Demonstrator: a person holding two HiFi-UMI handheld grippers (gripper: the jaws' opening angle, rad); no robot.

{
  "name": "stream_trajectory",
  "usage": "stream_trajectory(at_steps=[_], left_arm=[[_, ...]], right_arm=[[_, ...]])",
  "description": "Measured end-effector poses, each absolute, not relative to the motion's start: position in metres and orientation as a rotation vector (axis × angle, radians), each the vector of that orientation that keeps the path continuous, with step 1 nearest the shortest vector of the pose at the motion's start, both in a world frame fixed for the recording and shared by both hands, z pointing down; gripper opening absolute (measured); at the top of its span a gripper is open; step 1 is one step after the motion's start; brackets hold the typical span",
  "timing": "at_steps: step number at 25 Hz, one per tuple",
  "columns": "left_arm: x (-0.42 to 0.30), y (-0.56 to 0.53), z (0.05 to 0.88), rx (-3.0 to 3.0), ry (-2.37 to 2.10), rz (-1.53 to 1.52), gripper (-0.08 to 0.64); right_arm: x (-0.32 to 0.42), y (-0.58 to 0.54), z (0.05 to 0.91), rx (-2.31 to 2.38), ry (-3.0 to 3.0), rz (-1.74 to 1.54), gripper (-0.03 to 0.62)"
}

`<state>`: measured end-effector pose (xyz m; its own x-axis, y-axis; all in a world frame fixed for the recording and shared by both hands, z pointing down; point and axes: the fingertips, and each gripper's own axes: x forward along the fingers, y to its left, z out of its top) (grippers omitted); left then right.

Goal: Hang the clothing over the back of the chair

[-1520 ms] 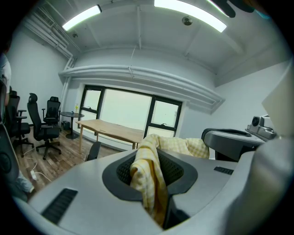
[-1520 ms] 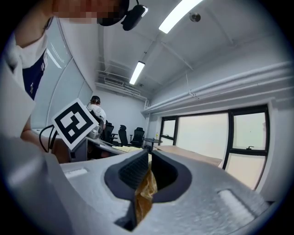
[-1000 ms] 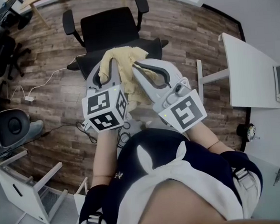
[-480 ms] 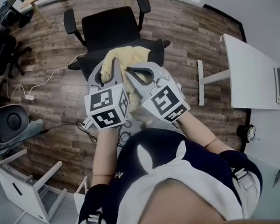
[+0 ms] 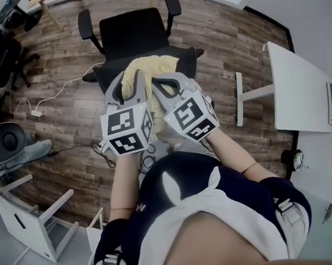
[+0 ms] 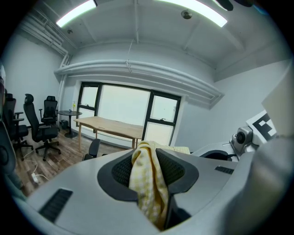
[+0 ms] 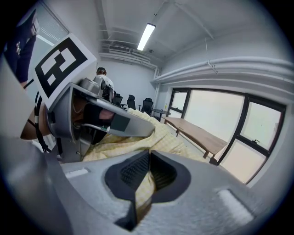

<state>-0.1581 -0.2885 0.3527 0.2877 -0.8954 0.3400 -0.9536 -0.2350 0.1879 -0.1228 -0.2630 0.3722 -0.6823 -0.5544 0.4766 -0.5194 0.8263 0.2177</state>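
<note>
Our left gripper (image 6: 147, 153) has its two fingers squeezed on a fold of the yellow checked clothing (image 5: 153, 65). The cloth hangs out of them in a soft bunch. The clothing is in the middle, just past both grippers. It lies on top of the back of the black office chair (image 5: 133, 32), and the seat is on the far side. Our right gripper (image 7: 148, 158), just beside the left one, has its fingers pressed nearly together on a thin edge of the same cloth.

We think the clothing is light and floppy. It will bend and sag, and it could slide off the chair. It won't break. The best place to hold it is the top edge, with one pinch on each side, so it spreads out.
</note>
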Motion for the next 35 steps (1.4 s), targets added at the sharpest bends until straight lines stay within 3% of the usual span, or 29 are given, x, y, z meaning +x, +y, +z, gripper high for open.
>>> stream_trajectory(at_steps=[20,35], left_arm=[[-0.183,-0.261,0.332,2.184,-1.785,0.191,0.107],[-0.135,-0.235,0.331,2.303,-1.627,0.228,0.107]], right_arm=[[-0.125,-0.268,0.385,0.759,-2.451,-0.046,0.008],[-0.123,-0.266,0.385,0.768,-2.482,-0.023,0.008]])
